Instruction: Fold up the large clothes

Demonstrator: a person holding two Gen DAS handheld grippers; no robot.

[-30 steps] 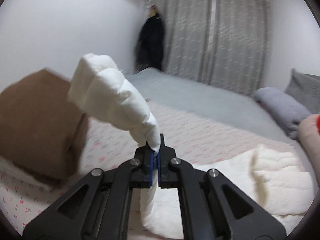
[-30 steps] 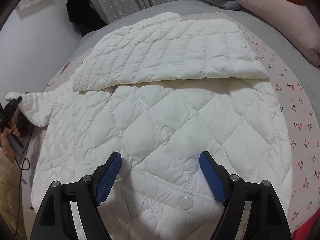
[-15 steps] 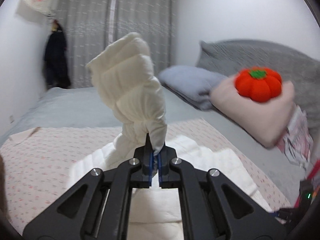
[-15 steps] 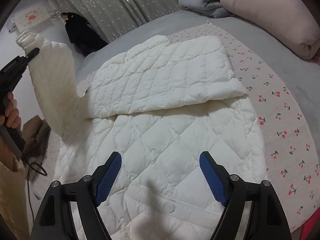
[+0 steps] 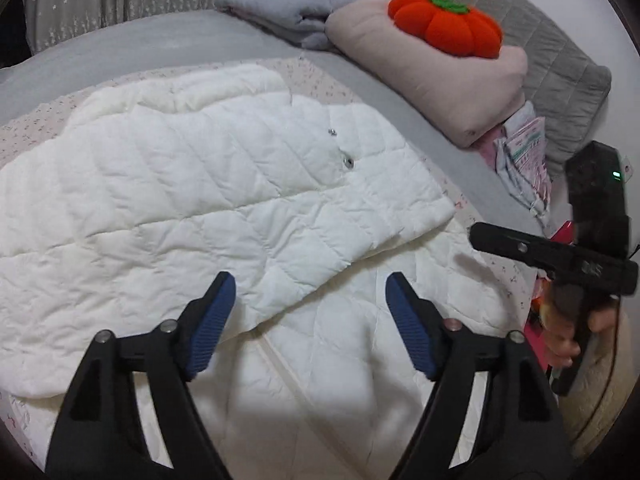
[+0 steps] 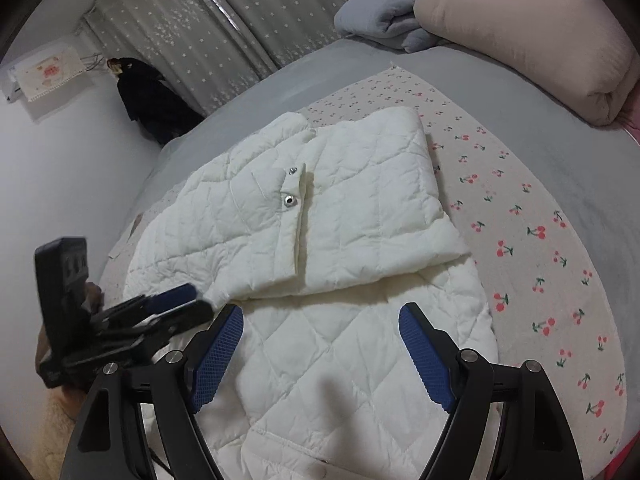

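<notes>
The white quilted puffer jacket (image 6: pixel 328 248) lies mid-bed, sleeves folded across its chest. Left tool (image 5: pixel 308 320) is opening, nothing between; right tool (image 6: pixel 320 344) stands wide, empty. Next (I judge): grip the hem and fold it upward.

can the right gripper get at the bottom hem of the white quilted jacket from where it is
Probably yes: the right gripper hangs open right over the white quilted jacket, nothing lies between, and the left gripper, jaws opening, sits off to the side.

A grey bed (image 6: pixel 500 92) carries a cherry-print sheet (image 6: pixel 532 240), apparently under the white quilted coat (image 6: pixel 320 240).
</notes>
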